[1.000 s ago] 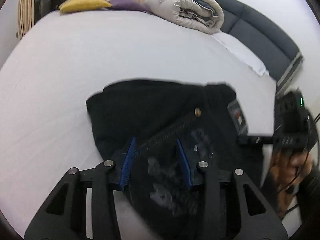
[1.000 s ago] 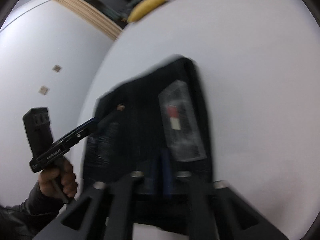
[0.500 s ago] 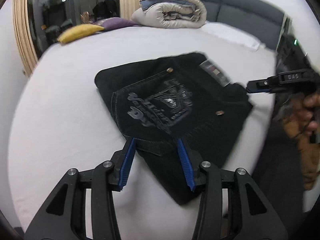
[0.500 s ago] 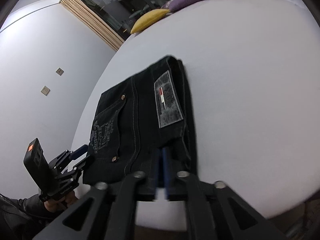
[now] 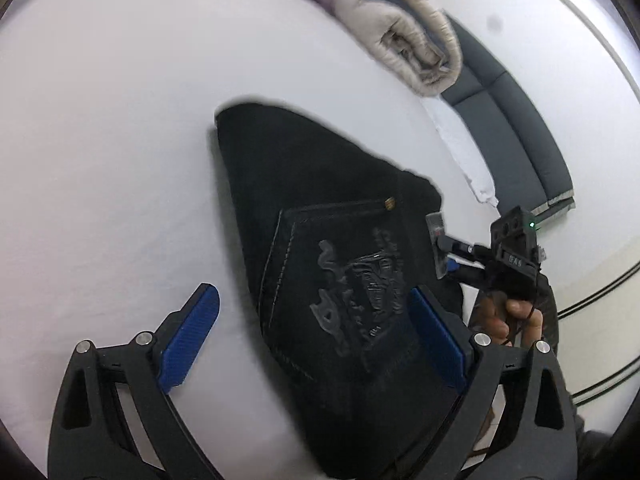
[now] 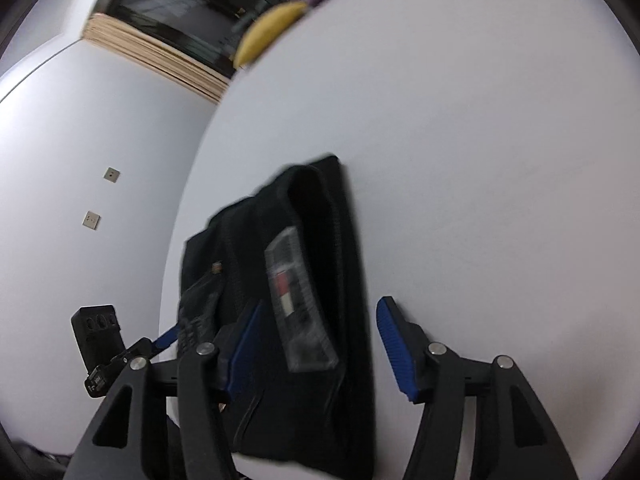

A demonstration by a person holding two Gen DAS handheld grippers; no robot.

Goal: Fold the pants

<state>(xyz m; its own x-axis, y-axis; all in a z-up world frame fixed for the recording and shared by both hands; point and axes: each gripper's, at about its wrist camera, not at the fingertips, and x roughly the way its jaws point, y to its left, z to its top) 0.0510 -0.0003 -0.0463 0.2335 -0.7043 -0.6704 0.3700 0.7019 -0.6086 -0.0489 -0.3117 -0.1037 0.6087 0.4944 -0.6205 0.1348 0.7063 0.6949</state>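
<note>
**Folded pants lay released on the bed**

The black pants [image 5: 336,280] lay folded on the white bed [image 5: 112,140]. The left gripper [image 5: 316,332] at six o'clock had just opened wide, gripping nothing. The right gripper [image 6: 316,344] likewise had just opened, straddling the waistband without pressing it.

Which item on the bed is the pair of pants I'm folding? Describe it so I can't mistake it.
On the white bed, look near the front edge, away from the rolled beige duvet. The pants are the flat black bundle there, alone in having an embossed back pocket and a waistband patch.
</note>
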